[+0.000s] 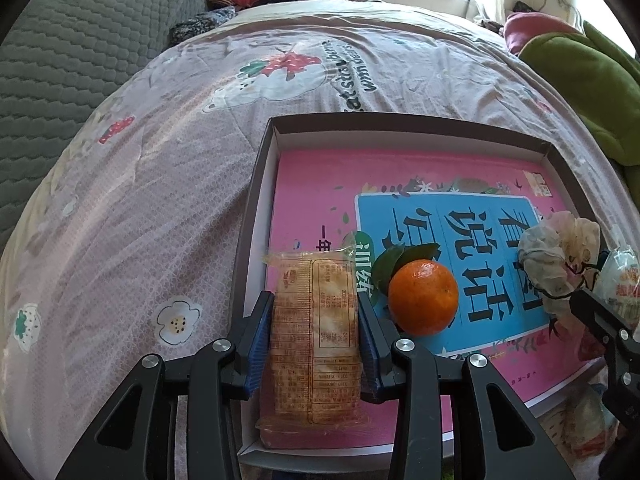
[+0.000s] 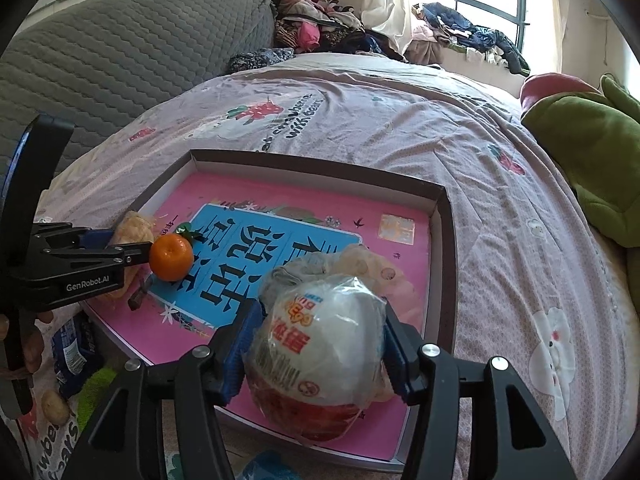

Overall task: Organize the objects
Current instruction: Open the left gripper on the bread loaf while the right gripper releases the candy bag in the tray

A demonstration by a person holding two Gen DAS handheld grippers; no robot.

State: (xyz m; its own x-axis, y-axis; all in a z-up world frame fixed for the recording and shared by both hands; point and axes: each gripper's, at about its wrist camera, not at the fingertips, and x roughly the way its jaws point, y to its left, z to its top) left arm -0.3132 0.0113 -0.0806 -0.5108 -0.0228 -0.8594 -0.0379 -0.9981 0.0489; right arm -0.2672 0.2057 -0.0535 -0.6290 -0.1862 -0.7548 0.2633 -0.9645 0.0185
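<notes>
A shallow dark-rimmed tray [image 1: 400, 122] [image 2: 320, 170] lies on the bed with a pink book [image 1: 320, 184] [image 2: 224, 192] flat inside it. My left gripper [image 1: 314, 298] is shut on a clear-wrapped cracker packet [image 1: 314, 340] at the tray's left side, blue pads pressing both long edges. An orange mandarin [image 1: 423, 297] [image 2: 171, 257] with leaves sits on the book just right of it. At the tray's near right, my right gripper [image 2: 320, 312] is shut on a round plastic-wrapped snack [image 2: 320, 344]. Crumpled white plastic [image 1: 560, 256] [image 2: 320, 264] lies behind that snack.
The printed bedsheet [image 1: 160, 200] [image 2: 500, 220] spreads around the tray. A green plush cushion [image 1: 580, 80] [image 2: 592, 148] is at the right, a grey quilted headboard [image 1: 80, 40] at the left, piled clothes [image 2: 320, 28] behind. A blue packet [image 2: 74, 356] and a potato [image 2: 54, 406] lie near the tray's front left.
</notes>
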